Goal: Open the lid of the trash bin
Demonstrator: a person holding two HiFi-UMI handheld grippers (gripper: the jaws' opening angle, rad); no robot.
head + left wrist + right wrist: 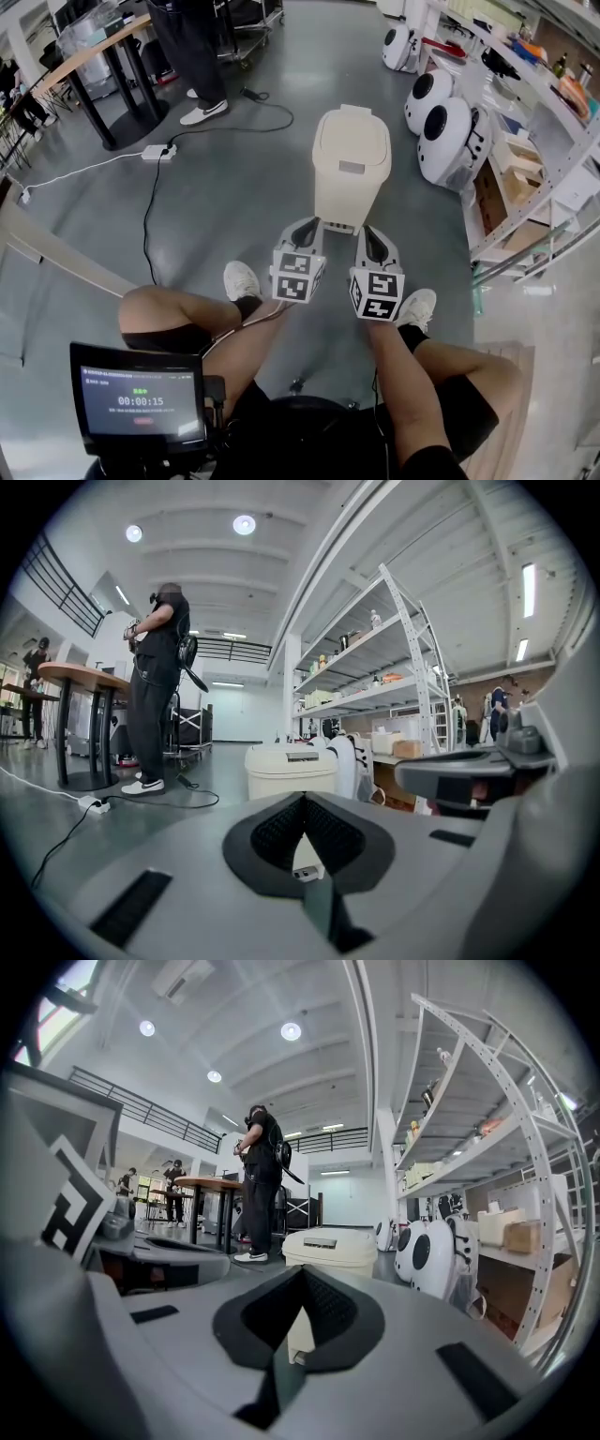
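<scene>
A cream trash bin [351, 167] stands on the grey floor straight ahead, its lid down and a grey push tab on the front. My left gripper [305, 225] and right gripper [371, 232] hover side by side just short of the bin's base, both shut and holding nothing. The left gripper view looks over that gripper's closed tips [303, 799] at the bin [291, 766], a short way ahead. Past the right gripper's own tips [302, 1272], the bin [330, 1244] shows slightly to the right.
A person [192, 47] stands at the back left by a round table [103, 56]. A power strip [157, 151] and cable lie on the floor to the left. White rounded pods [450, 131] and a shelf rack [534, 122] line the right side.
</scene>
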